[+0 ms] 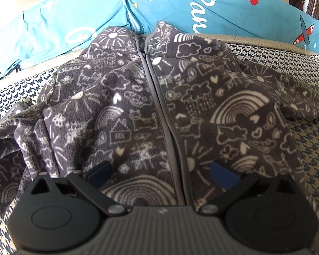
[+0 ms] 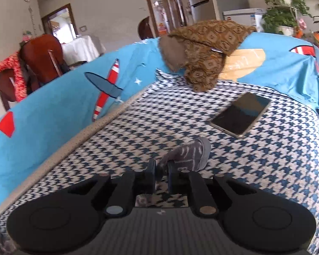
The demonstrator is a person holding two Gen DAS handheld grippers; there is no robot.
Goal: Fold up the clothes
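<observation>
1. We see the jacket lying flat and open in front of our left gripper, front side up, with its zipper line running straight ahead between the two fingers. It rests on the checked cover of the sofa.
2. The fingers of the left gripper are wide apart and hold nothing; the hem of the jacket is just under and between them.
3. Our right gripper has its fingers close together, clamped on a sleeve cuff of the same grey patterned cloth. The cuff sticks out just ahead of the fingertips, above the checked cover.
4. Further ahead of the right fingers, to the right, lies a phone, well apart from the cuff. Beyond it a brown garment hangs over the blue backrest.
5. We judge that the folding is at its beginning: the body is spread out, no fold is visible on it, and both sleeves lie out to the sides.
6. What is left, we think: to bring the held sleeve over the body, then the other sleeve, then fold the body itself.
</observation>
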